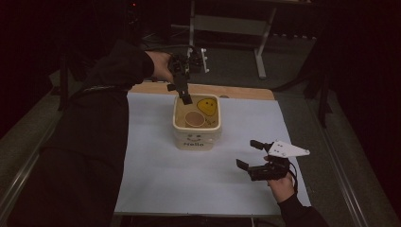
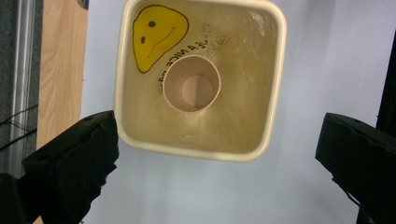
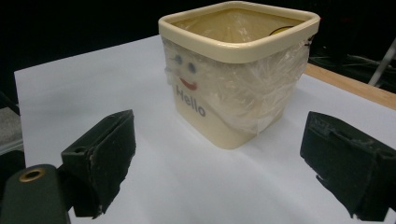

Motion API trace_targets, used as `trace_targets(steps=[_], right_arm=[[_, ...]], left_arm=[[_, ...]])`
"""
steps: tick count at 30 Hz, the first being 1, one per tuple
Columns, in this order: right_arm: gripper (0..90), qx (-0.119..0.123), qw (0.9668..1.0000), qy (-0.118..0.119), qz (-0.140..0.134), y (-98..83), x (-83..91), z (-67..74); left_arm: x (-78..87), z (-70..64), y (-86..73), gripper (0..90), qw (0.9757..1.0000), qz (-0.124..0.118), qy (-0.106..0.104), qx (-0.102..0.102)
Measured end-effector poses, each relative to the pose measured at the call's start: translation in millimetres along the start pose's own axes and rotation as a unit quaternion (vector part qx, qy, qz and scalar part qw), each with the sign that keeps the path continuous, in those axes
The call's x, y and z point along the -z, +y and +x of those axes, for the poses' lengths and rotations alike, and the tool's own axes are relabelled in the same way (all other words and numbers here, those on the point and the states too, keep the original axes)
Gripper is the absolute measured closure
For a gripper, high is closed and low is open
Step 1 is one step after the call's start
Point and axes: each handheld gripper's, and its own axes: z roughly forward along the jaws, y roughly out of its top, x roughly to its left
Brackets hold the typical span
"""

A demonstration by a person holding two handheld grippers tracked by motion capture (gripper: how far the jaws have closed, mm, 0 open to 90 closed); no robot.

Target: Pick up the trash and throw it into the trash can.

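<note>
A cream square bucket (image 1: 197, 135) with "Hello" and a face printed on its side stands in the middle of the white sheet. Inside it a tan paper cup (image 2: 191, 84) stands upright beside a yellow smiley face (image 2: 156, 35) printed on the bucket's inner wall. My left gripper (image 1: 179, 93) hovers above the bucket's far rim, pointing down into it, open and holding nothing. My right gripper (image 1: 248, 153) is low over the sheet to the right of the bucket, open and empty. In the right gripper view the bucket (image 3: 233, 93) stands ahead, wrapped in clear film.
The white sheet (image 1: 156, 165) covers a wooden tabletop whose bare edge (image 1: 236, 92) shows behind the bucket. A metal stand (image 1: 260, 52) rises beyond the table. A dark sleeve (image 1: 94, 123) lies along the left side of the sheet.
</note>
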Motion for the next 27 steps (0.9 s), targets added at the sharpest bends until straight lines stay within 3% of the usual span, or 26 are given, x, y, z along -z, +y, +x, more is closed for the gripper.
trace_targets(steps=[14,19,27], right_arm=[[10.2,0.002,1.0,0.005,0.003,1.0,-3.5,0.4],[10.2,0.002,1.0,0.004,0.003,1.1,-3.7,0.4],[10.2,0.004,1.0,0.004,0.005,1.3,-4.4,0.6]], left_arm=[[0.2,-11.5,-47.2,0.5,0.9992,-0.023,-0.006,0.032],[0.9,-16.4,-71.4,0.5,0.9986,-0.03,0.002,0.044],[5.7,-27.8,-95.2,0.6,0.9965,-0.052,0.01,0.065]])
